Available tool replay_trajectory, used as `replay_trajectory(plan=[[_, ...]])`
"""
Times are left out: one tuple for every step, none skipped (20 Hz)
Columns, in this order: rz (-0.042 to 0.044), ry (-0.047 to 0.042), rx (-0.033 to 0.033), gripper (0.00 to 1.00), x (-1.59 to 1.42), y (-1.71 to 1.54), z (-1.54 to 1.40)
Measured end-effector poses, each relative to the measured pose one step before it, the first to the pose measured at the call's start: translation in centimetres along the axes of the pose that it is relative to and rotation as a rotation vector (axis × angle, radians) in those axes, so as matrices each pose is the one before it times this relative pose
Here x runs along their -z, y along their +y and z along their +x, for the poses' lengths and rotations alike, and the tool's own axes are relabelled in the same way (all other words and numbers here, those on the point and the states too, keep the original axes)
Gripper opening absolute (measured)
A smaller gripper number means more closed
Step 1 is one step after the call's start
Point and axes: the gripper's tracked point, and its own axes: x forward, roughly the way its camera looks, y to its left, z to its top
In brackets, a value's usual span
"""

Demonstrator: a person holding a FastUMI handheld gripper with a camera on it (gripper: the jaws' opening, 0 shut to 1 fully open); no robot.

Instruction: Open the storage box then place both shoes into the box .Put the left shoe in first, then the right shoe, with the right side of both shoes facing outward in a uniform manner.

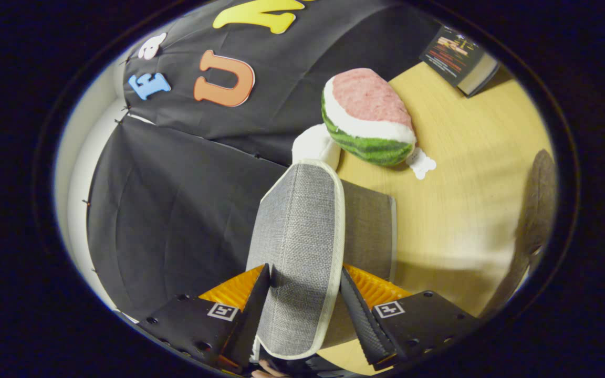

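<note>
Storage box lid [302,247], grey fabric, pinched between both fingers of gripper [305,307], raised over table [470,210] — opening step; next, swing lid fully back, then release.

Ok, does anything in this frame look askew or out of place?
Nothing looks damaged or spilled. The tool is shut on the grey fabric lid of the storage box, lifted on edge. A watermelon plush and a book lie on the table beyond it.
</note>
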Motion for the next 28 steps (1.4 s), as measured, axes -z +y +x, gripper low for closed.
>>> replay_trajectory(plan=[[0.00621,-0.00820,0.00477,0.77,-0.382,-0.160,-0.115],[0.00983,-0.00189,-0.01487,0.75,0.103,0.314,-0.230],[0.00943,0.00155,-0.01381,0.73,-0.262,0.327,-0.655],[0.00399,-0.00678,-0.00998,0.70,0.016,0.744,-0.339],[-0.00986,-0.00048,-0.01970,0.67,-0.070,0.903,-0.486],[-0.02060,-0.00863,0.00447,0.65,-0.181,0.355,-0.261],[-0.00860,-0.02035,0.02829,0.52,-0.529,-0.176,-0.497],[0.00024,-0.01572,0.00515,0.40,-0.347,-0.017,-0.305],[0.01522,0.00693,-0.00052,0.28,-0.284,0.191,-0.307],[0.00482,-0.00416,0.03982,0.16,-0.255,-0.590,0.318],[-0.00155,0.01164,-0.00743,0.04,0.209,0.294,-0.169],[-0.01212,0.00492,-0.01538,0.04,0.325,0.722,-0.285],[-0.01876,-0.01004,0.04138,0.04,-0.232,-0.173,-1.288],[-0.00838,-0.00200,0.01295,0.02,0.061,0.090,1.355],[0.00295,0.00274,-0.01641,0.00,0.123,0.817,-0.012],[0.00545,-0.01151,-0.00672,0.00,-0.273,0.897,-0.233],[0.00750,-0.00882,-0.01380,0.00,-0.275,1.231,-0.188],[0.01240,-0.00735,-0.01987,0.00,-0.136,1.510,-0.340],[0.01120,-0.00690,-0.01259,0.00,-0.278,1.407,-0.054],[0.00273,-0.00440,-0.00632,0.00,-0.150,1.287,0.088],[-0.00823,-0.00385,0.00954,0.00,-0.123,1.130,0.168],[-0.02172,0.00125,-0.00308,0.00,0.115,1.454,0.349],[-0.03241,0.00455,-0.00947,0.00,0.145,1.443,0.493],[-0.03423,0.00019,-0.00150,0.00,0.311,1.539,0.493],[-0.02971,0.00195,-0.00201,0.00,0.304,1.532,0.664],[-0.02324,0.00244,-0.00229,0.00,0.419,1.498,0.755],[-0.01517,0.00500,-0.00469,0.00,0.341,1.471,1.024],[-0.01252,0.00481,-0.00630,0.00,0.403,1.385,0.941]])
